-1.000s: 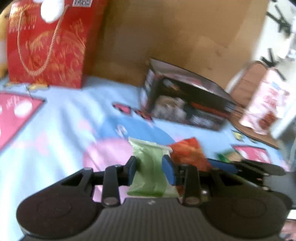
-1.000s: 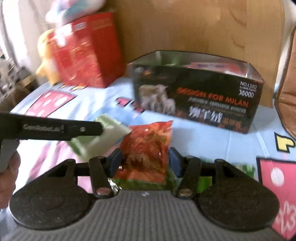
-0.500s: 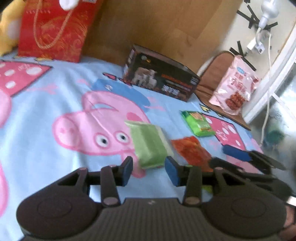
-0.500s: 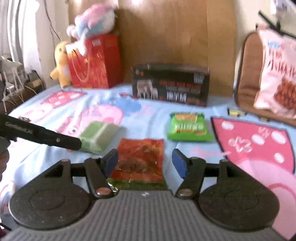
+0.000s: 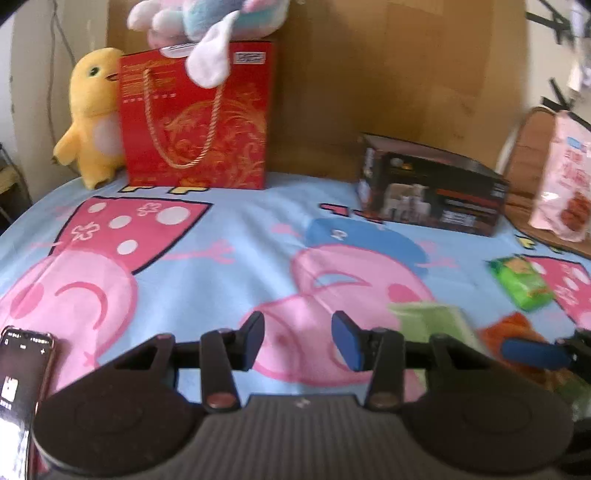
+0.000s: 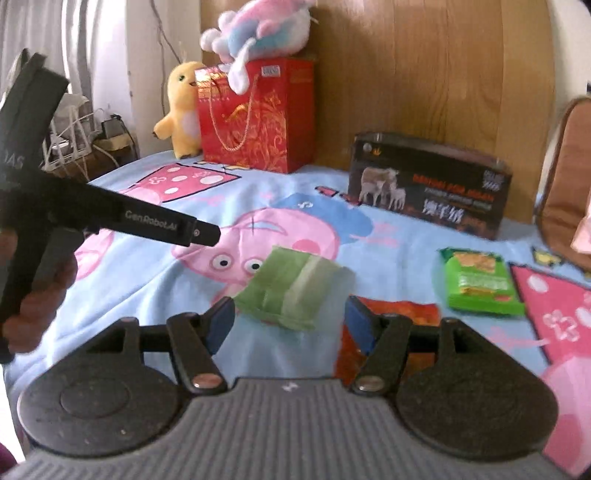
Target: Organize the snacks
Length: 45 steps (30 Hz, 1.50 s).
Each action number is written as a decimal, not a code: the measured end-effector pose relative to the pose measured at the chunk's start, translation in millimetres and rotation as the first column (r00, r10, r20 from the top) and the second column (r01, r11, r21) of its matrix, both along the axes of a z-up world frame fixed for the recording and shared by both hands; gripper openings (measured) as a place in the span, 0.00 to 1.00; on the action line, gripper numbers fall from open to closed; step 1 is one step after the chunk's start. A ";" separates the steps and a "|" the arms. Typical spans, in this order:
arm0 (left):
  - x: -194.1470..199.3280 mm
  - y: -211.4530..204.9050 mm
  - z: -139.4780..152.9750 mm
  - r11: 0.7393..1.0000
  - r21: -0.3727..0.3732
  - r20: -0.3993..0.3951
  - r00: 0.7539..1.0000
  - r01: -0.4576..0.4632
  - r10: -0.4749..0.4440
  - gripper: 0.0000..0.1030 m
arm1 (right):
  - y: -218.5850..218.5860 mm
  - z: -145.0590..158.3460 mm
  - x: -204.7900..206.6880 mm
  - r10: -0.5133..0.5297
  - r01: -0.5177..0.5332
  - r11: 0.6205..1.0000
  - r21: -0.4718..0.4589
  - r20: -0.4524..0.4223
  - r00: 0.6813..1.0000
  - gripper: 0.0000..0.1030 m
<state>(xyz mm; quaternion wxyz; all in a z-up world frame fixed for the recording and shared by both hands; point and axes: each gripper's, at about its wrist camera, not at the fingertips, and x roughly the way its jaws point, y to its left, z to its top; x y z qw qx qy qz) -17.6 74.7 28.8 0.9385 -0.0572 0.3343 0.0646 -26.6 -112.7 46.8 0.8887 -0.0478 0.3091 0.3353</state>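
only the left view shows a phone [image 5: 20, 384] beside the gaping, empty left gripper [image 5: 297, 341]; right gripper [image 6: 290, 325] equally wide, empty, near the green packet [image 6: 293, 290].

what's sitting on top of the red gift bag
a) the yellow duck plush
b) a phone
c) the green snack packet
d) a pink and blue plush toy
d: a pink and blue plush toy lies across the top of the red gift bag, while the yellow duck plush stands beside the bag.
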 end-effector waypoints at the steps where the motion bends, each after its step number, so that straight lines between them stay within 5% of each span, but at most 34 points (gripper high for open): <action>1: 3.1 2.2 -2.1 1.000 0.003 0.001 1.000 -0.014 0.014 0.40 | 3.8 -1.8 3.6 -0.005 0.005 1.000 0.005 -0.011 1.000 0.70; 9: 11.4 6.7 -17.8 0.996 0.054 0.021 0.998 -0.067 0.066 0.44 | 18.3 -10.8 16.0 -0.043 0.042 0.999 -0.016 -0.051 0.998 0.74; 11: 11.1 2.9 -19.8 0.995 0.082 0.031 0.998 -0.064 0.062 0.46 | 17.8 -11.4 13.9 -0.040 0.039 0.999 -0.019 -0.041 0.998 0.70; 13: 10.8 0.7 -19.7 0.994 0.088 0.032 0.998 -0.058 0.055 0.48 | 18.5 -11.4 11.1 -0.030 0.029 0.999 -0.024 -0.028 0.999 0.56; 20: 10.5 7.1 -20.1 0.997 0.059 0.041 0.998 -0.042 0.040 0.50 | 11.0 -8.2 1.9 -0.059 0.060 0.997 -0.043 0.024 0.998 0.52; 28: 9.5 8.9 -20.6 0.999 0.036 0.048 0.998 -0.031 0.029 0.53 | 2.0 7.9 -33.2 -0.071 0.108 0.984 -0.144 0.246 0.967 0.55; 37: 3.3 19.1 -15.0 0.995 -0.095 0.064 0.998 0.017 -0.010 0.50 | -14.0 13.8 -33.1 -0.096 0.099 0.995 -0.016 0.112 0.989 0.61; 41: -4.7 2.4 -1.8 0.974 -0.153 0.078 0.984 0.168 -0.158 0.45 | -15.0 7.1 -36.5 -0.068 0.072 0.996 -0.050 0.074 0.995 0.67; 45: -3.9 -18.8 4.6 0.892 -0.284 0.048 0.934 0.353 -0.354 0.45 | -12.5 1.6 -41.5 -0.049 0.056 0.995 -0.084 0.088 0.995 0.67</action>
